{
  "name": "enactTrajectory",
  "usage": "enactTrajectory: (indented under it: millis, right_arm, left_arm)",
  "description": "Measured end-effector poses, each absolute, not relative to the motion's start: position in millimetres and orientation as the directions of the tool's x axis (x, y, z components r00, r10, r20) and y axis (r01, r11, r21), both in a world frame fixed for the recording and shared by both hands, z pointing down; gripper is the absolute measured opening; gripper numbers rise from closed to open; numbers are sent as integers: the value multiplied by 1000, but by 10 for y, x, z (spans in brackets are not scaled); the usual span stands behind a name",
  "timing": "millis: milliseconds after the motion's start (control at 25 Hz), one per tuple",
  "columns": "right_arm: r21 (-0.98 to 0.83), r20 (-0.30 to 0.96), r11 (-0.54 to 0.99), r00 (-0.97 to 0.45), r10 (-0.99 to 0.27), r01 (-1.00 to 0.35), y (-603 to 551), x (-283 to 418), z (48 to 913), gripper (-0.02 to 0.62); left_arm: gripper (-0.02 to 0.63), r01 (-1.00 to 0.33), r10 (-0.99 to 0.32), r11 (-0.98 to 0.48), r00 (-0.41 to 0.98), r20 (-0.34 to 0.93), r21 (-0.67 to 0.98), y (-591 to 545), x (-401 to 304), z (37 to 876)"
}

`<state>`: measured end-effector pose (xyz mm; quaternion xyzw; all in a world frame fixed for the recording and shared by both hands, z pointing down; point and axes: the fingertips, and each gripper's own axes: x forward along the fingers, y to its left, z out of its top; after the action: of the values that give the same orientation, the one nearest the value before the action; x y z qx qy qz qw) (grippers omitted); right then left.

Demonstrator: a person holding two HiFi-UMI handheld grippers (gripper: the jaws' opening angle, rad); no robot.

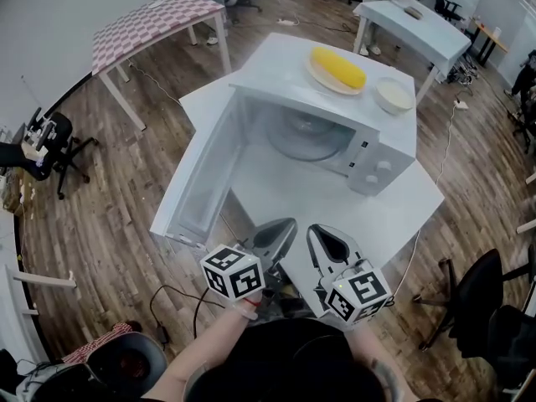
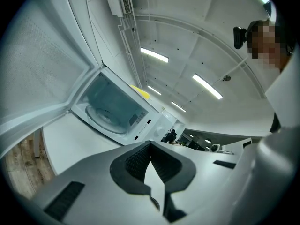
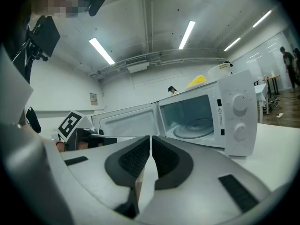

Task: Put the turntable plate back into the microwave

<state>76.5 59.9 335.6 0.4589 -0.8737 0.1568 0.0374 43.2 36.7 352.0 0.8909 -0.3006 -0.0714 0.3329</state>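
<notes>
The white microwave [image 1: 378,151] stands on the white table [image 1: 402,212] with its door [image 1: 201,178] swung wide open to the left. The glass turntable plate [image 1: 303,137] lies flat inside the cavity; the same plate [image 2: 105,116] shows in the left gripper view and again [image 3: 197,128] in the right gripper view. My left gripper [image 1: 280,229] and right gripper [image 1: 322,239] hover side by side over the table's near edge, well short of the microwave. Both are shut with nothing between the jaws.
On top of the microwave sit a plate with a yellow corn cob [image 1: 337,67] and a white bowl [image 1: 394,95]. A checkered table [image 1: 155,23] stands far left, another white table [image 1: 410,23] far right, and office chairs [image 1: 46,145] around.
</notes>
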Motion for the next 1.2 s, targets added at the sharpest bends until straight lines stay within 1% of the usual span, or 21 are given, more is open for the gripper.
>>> enactTrajectory:
  millis: [360, 560, 1200]
  right_arm:
    - [-221, 240, 558, -599, -764, -800, 641, 692, 3448, 21]
    - [-206, 267, 561, -597, -756, -802, 639, 675, 3489, 20]
    - [-199, 285, 576, -610, -740, -793, 651, 581, 3573, 20]
  left_arm:
    - [12, -530, -597, -588, 794, 114, 611, 432, 375, 3612]
    - [12, -534, -603, -573, 788, 121, 622, 438, 353, 3643]
    - [12, -536, -606, -562, 785, 128, 631, 440, 335, 3723]
